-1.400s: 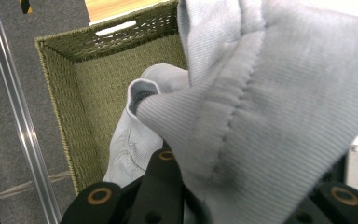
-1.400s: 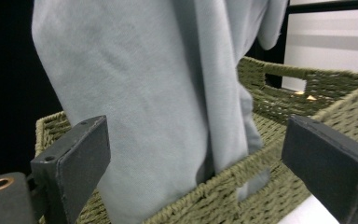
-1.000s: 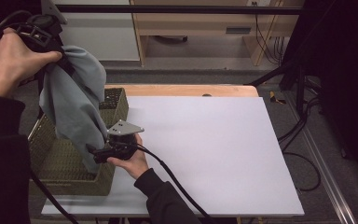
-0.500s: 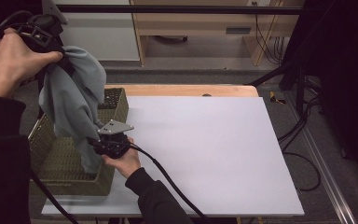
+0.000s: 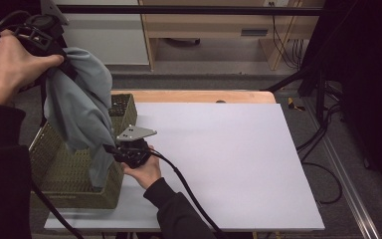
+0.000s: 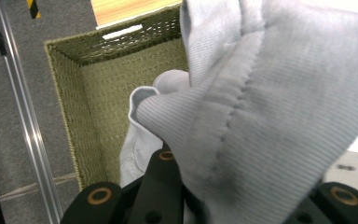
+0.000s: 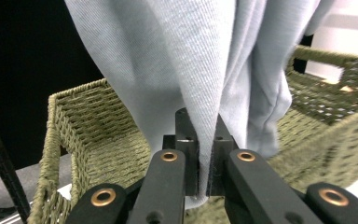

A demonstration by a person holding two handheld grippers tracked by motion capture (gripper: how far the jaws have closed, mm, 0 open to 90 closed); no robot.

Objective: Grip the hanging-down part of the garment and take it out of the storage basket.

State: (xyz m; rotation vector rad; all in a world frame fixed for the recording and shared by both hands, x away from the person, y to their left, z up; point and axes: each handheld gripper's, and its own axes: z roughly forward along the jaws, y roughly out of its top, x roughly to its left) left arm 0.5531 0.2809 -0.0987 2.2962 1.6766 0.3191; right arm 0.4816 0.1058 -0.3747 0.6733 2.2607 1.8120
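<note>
While the left gripper [image 5: 54, 50] holds it up high above the left side of the table [image 5: 238, 164], a pale grey-blue garment [image 5: 82, 117] hangs in long loose folds, its lower end reaching down into an olive-green woven basket [image 5: 59, 174] that sits at the table's left edge. The cloth is a soft, finely ribbed knit, plain in colour. In the left gripper view, a stitched seam runs diagonally across the garment [image 6: 261, 107], and a rounded hem edge curls over just above the black jaws, which are closed on a bunched part of the fabric. Below it the inside of the basket [image 6: 102, 93] is visible, a tight green weave with a slot handle in its far wall.

Lower down, the right gripper [image 5: 110, 148] meets the hanging cloth from the side, just over the basket's near right corner, with the person's hand [image 5: 142, 169] behind it and a black cable trailing back across the table. In the right gripper view, its jaws have just been closing and now stand pressed together on a single vertical fold of the garment [image 7: 191, 60], which narrows to a point between the pads. The rest of the fabric drapes in smooth pleats above and to the right, with the basket [image 7: 98, 126] rim behind it.
</note>
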